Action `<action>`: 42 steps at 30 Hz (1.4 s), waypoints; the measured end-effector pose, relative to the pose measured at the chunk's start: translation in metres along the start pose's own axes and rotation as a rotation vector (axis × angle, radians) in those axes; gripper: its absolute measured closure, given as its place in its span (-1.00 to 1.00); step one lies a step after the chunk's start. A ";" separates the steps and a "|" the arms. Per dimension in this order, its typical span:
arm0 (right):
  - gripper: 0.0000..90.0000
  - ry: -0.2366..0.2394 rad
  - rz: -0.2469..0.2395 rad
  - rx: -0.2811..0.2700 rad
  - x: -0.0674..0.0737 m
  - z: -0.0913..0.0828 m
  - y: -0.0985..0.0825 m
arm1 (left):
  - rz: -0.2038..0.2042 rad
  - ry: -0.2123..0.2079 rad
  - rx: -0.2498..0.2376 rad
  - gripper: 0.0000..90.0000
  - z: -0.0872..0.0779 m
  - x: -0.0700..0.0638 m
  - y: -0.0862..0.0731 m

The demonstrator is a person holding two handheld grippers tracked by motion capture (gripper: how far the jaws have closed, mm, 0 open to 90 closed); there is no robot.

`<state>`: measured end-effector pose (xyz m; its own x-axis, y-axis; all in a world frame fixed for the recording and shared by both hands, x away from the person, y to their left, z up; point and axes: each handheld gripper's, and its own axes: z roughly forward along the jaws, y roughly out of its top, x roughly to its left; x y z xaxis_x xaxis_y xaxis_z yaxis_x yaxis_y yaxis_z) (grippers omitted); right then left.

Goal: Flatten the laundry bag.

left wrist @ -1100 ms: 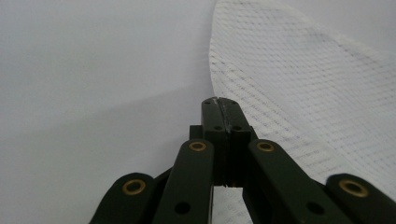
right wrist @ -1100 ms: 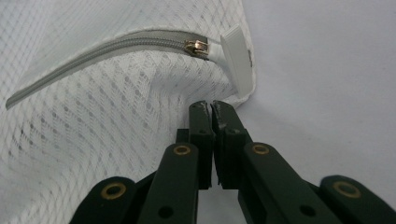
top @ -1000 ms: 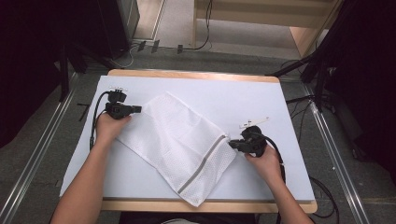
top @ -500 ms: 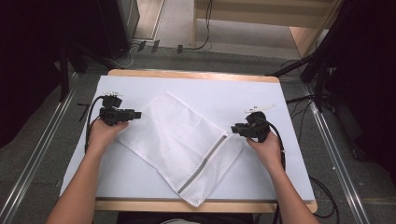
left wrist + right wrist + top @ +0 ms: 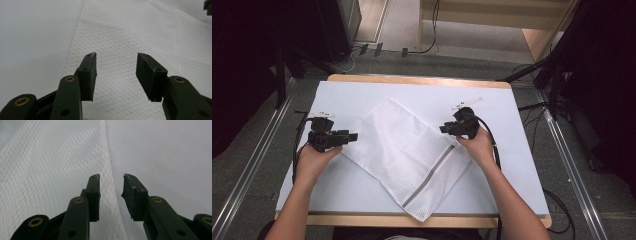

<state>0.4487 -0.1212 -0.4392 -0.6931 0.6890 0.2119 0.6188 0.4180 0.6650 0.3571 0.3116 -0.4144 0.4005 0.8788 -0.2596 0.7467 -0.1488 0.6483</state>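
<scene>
Mesh bag, white net fabric with grey zip band (image 5: pixel 409 155), lies flat, diamond-wise, mid-table on pale blue table cover (image 5: pixel 522 165). My left gripper (image 5: pixel 353 136) just opening, jaws wide, empty, at bag's left corner. My right gripper (image 5: pixel 443 129) just opening, half-wide, empty, over right edge: cloth let go to rest spread.

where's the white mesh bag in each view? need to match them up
High view: the white mesh bag lies flat mid-table as a diamond, between the two hand-held grippers.
Left gripper view: it covers the centre and right, behind and under the open jaws.
Right gripper view: it covers the left half, its edge running down between the jaws.
Shared landmark: the bag's straight hem against the pale table cover.
</scene>
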 end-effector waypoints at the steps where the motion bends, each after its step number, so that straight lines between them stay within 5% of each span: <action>1: 0.50 0.006 -0.002 0.000 0.000 0.004 0.003 | 0.004 -0.001 0.002 0.16 -0.001 -0.002 -0.003; 12: 0.44 0.015 -0.066 0.006 0.009 0.046 0.029 | 0.002 -0.007 -0.010 0.15 -0.004 -0.016 -0.015; 15: 0.44 0.016 -0.055 0.076 0.011 0.059 0.031 | 0.005 -0.008 -0.004 0.15 -0.003 -0.015 -0.015; 18: 0.73 -0.020 -0.084 0.083 0.015 0.064 0.031 | 0.014 -0.010 -0.004 0.15 -0.001 -0.016 -0.014; 21: 0.99 -0.027 -0.070 0.088 0.016 0.062 0.032 | 0.025 -0.013 -0.006 0.16 0.001 -0.016 -0.013; 42: 1.00 -0.157 0.132 0.005 -0.047 0.019 0.001 | 0.061 -0.056 0.005 0.16 0.022 -0.028 -0.002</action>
<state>0.4889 -0.1420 -0.4617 -0.5398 0.8217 0.1827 0.7026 0.3203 0.6355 0.3562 0.2770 -0.4242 0.4740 0.8414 -0.2596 0.7226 -0.2032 0.6607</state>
